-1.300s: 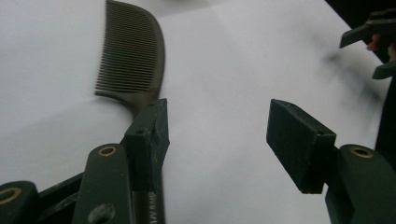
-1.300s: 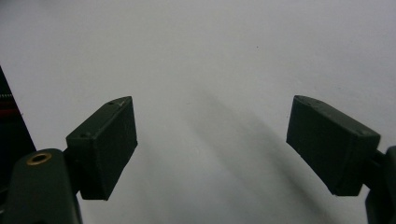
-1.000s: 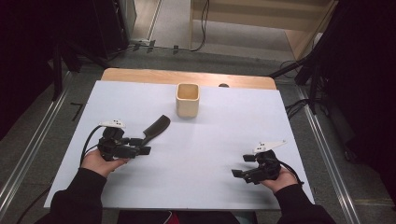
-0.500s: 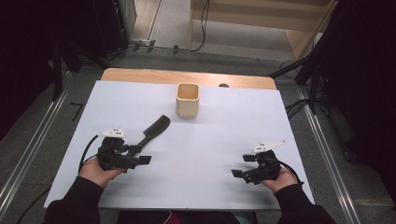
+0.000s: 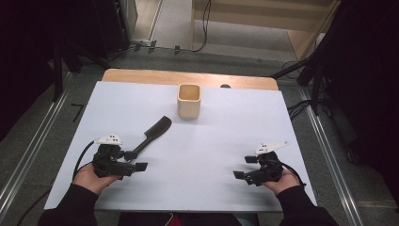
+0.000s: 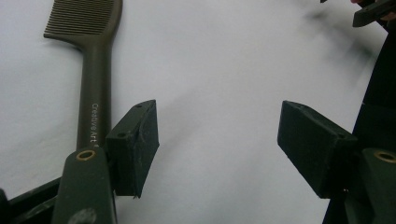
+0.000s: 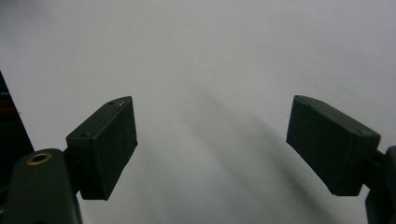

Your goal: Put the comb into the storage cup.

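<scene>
A dark comb lies flat on the white table sheet, its teeth toward the far side. In the left gripper view its handle runs just outside the left jaw. My left gripper sits low at the comb's near end. It is open, its jaws have just been opening, and only bare sheet lies between them. My right gripper rests near the front right, open over bare sheet. Its jaw tip shows far off in the left gripper view.
A square wooden cup stands upright at the far middle of the sheet. Behind it runs the bare wooden table edge. Metal rails and cables lie on the floor on both sides.
My left hand has slid back toward the near edge, off the comb's handle. The comb stays where it lay. The right hand has not moved.
</scene>
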### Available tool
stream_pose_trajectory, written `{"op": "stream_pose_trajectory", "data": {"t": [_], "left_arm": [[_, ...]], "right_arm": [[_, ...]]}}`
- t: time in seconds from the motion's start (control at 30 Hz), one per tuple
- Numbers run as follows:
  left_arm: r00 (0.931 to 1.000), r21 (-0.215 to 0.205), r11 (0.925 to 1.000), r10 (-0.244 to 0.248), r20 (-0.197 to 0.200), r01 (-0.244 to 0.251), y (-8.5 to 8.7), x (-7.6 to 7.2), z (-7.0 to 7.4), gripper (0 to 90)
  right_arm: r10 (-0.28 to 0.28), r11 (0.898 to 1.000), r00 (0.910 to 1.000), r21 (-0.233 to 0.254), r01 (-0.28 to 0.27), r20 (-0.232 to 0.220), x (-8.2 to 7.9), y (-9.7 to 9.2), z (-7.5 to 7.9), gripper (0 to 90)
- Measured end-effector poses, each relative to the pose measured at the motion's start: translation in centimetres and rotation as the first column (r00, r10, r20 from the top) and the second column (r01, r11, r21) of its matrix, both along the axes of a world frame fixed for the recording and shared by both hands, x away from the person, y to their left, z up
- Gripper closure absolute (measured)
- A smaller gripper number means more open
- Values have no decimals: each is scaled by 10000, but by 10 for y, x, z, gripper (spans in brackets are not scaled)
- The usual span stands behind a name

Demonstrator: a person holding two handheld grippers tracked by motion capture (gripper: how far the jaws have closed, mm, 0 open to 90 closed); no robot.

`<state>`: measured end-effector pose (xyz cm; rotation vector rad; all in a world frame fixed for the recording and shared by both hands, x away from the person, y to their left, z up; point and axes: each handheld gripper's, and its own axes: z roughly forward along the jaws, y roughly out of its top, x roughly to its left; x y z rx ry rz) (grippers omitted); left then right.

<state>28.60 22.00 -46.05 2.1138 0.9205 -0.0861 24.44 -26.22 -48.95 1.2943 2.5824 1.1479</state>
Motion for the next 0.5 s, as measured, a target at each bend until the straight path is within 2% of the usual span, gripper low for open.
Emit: {"op": "stream_pose_trajectory", "data": {"t": [0.27, 0.5], "left_arm": [[9999, 159, 9998, 94, -105, -93, 0, 3, -2, 299], [9995, 340, 9990, 301, 56, -303, 3, 10, 2, 299]], "right_arm": [[10, 10000, 10000, -16, -10, 10, 0, 0, -1, 146], [-1, 10000, 10000, -27, 1, -4, 0, 0, -1, 146]]}}
